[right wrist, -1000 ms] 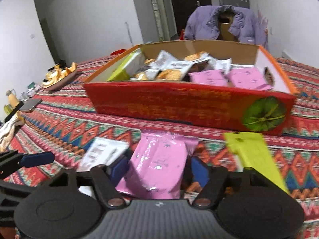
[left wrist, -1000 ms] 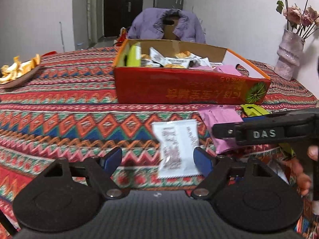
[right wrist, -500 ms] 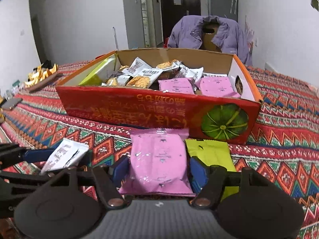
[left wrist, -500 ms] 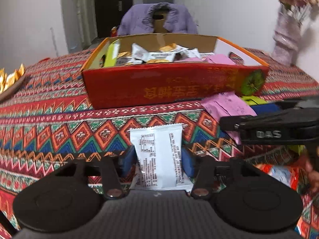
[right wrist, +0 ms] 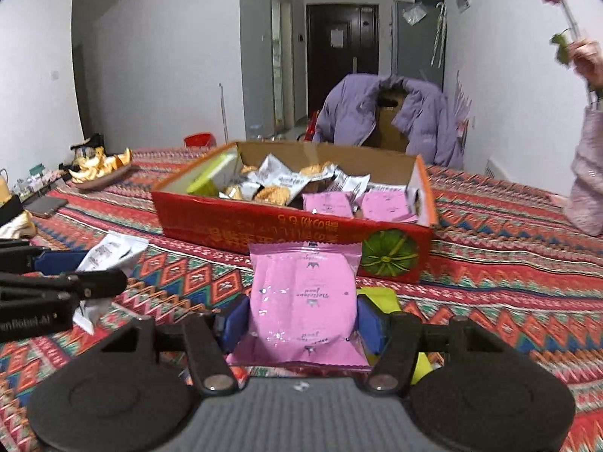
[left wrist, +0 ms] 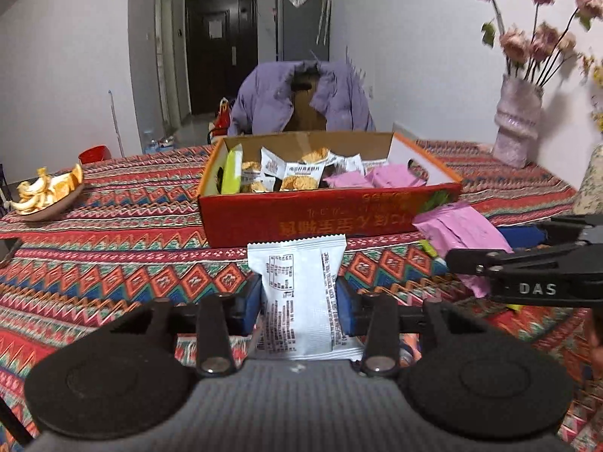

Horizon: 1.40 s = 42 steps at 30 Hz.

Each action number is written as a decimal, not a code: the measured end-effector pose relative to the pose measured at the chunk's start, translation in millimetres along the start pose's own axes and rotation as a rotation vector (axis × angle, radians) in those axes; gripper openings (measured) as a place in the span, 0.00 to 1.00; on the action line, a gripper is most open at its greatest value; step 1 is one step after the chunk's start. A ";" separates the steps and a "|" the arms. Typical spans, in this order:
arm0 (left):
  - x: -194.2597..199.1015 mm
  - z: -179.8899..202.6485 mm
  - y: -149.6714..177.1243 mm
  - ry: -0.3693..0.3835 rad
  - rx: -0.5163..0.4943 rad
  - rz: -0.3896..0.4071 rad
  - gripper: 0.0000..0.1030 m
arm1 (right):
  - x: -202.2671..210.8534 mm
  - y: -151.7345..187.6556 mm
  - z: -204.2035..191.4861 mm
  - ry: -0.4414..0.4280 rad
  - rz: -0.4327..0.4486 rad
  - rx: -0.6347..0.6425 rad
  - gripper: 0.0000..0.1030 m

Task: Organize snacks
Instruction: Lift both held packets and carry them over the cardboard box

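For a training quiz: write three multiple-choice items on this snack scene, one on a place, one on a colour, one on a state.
1. Where do the pink packets lie in the red box?
A. its right end
B. its left end
C. beneath it

2. What colour is the packet in the right gripper?
A. white
B. pink
C. green

3. How do the left gripper jaws stand?
A. wide open, empty
B. shut on the white packet
C. out of view

Answers: 1 A, they sit by the right wall. 2 B, the pink packet fills its jaws. 3 B, both pads press the packet's sides.

Dim indoor light, bowed fisheye edges, flowers (left wrist: 535, 37) perhaps motion-blurred.
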<state>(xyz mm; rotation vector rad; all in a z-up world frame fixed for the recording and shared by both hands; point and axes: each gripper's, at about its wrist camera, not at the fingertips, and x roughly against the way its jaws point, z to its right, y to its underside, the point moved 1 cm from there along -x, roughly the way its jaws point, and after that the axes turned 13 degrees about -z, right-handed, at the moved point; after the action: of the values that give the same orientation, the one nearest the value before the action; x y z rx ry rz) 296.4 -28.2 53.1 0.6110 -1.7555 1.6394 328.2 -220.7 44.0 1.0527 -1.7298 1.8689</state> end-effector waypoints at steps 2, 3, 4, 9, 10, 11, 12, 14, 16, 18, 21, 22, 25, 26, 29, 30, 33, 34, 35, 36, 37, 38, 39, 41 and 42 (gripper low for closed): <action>17.9 2.0 9.6 0.011 0.013 0.012 0.40 | 20.4 11.0 -1.8 0.005 0.018 0.004 0.58; 25.7 3.0 14.3 0.017 0.020 0.016 0.40 | 31.3 18.0 -3.4 0.003 0.026 0.007 0.58; 33.5 4.1 19.2 0.026 0.025 0.018 0.40 | 39.5 23.8 -4.9 0.001 0.031 0.009 0.58; 65.4 12.7 41.7 0.046 0.038 0.047 0.40 | 73.0 52.4 -10.0 -0.009 0.051 0.009 0.58; 70.4 13.8 45.9 0.048 0.040 0.053 0.40 | 78.5 57.4 -10.6 -0.009 0.057 0.007 0.58; 74.3 14.6 49.7 0.051 0.043 0.057 0.40 | 83.5 61.3 -11.0 -0.010 0.064 0.006 0.58; 78.0 15.7 52.4 0.056 0.046 0.059 0.40 | 87.2 64.1 -11.8 -0.010 0.069 0.008 0.58; 83.4 17.0 55.8 0.063 0.048 0.062 0.40 | 94.3 70.6 -12.6 -0.009 0.078 0.008 0.58; 89.2 18.8 57.8 0.066 0.047 0.071 0.40 | 100.6 74.0 -12.4 -0.008 0.087 0.005 0.58; 92.3 19.9 56.9 0.069 0.042 0.082 0.40 | 104.5 75.9 -11.3 -0.008 0.095 0.001 0.58; 92.4 20.8 55.8 0.073 0.036 0.086 0.40 | 105.0 75.2 -11.3 -0.006 0.098 -0.005 0.58; 91.0 20.4 54.5 0.075 0.036 0.084 0.40 | 104.0 74.4 -10.9 -0.007 0.096 -0.006 0.58; 84.8 18.8 47.7 0.085 0.040 0.072 0.40 | 100.1 70.7 -9.0 -0.007 0.093 -0.009 0.59; 82.6 17.7 45.3 0.086 0.039 0.069 0.40 | 98.6 68.1 -7.4 -0.007 0.094 -0.011 0.59; 76.8 16.4 30.5 0.076 0.027 0.073 0.40 | 93.4 55.8 -1.5 -0.002 0.100 -0.018 0.59; 75.1 15.1 24.1 0.079 0.026 0.075 0.40 | 92.4 49.8 1.0 -0.003 0.102 -0.018 0.59; 67.7 7.1 -8.1 0.116 0.025 0.080 0.40 | 89.1 22.5 11.9 -0.037 0.112 -0.016 0.59; 64.7 4.6 -21.3 0.128 0.025 0.083 0.40 | 86.2 11.5 16.4 -0.052 0.118 -0.017 0.59; 61.7 2.7 -33.0 0.141 0.024 0.087 0.40 | 82.6 0.0 20.0 -0.066 0.123 -0.019 0.59; 57.4 0.8 -47.6 0.153 0.019 0.093 0.40 | 78.1 -11.2 23.4 -0.079 0.125 -0.020 0.59; 52.0 -0.1 -60.8 0.163 0.015 0.101 0.40 | 71.7 -24.2 26.9 -0.088 0.126 -0.016 0.59; 45.0 -1.0 -73.4 0.168 0.014 0.103 0.40 | 65.1 -35.8 29.6 -0.091 0.126 -0.016 0.59; 36.7 -1.9 -85.9 0.168 0.020 0.099 0.40 | 57.7 -48.0 33.4 -0.095 0.124 -0.021 0.59; 14.4 -4.8 -111.7 0.192 0.024 0.088 0.40 | 37.1 -73.9 42.7 -0.110 0.114 -0.035 0.59; 2.4 -6.5 -122.2 0.204 0.036 0.072 0.40 | 25.8 -84.8 47.3 -0.116 0.108 -0.048 0.59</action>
<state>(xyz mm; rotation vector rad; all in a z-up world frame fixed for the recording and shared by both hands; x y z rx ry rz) 383.6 -34.8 138.7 0.3851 -1.6193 1.7209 384.8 -257.4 118.4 1.0886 -1.9223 1.8531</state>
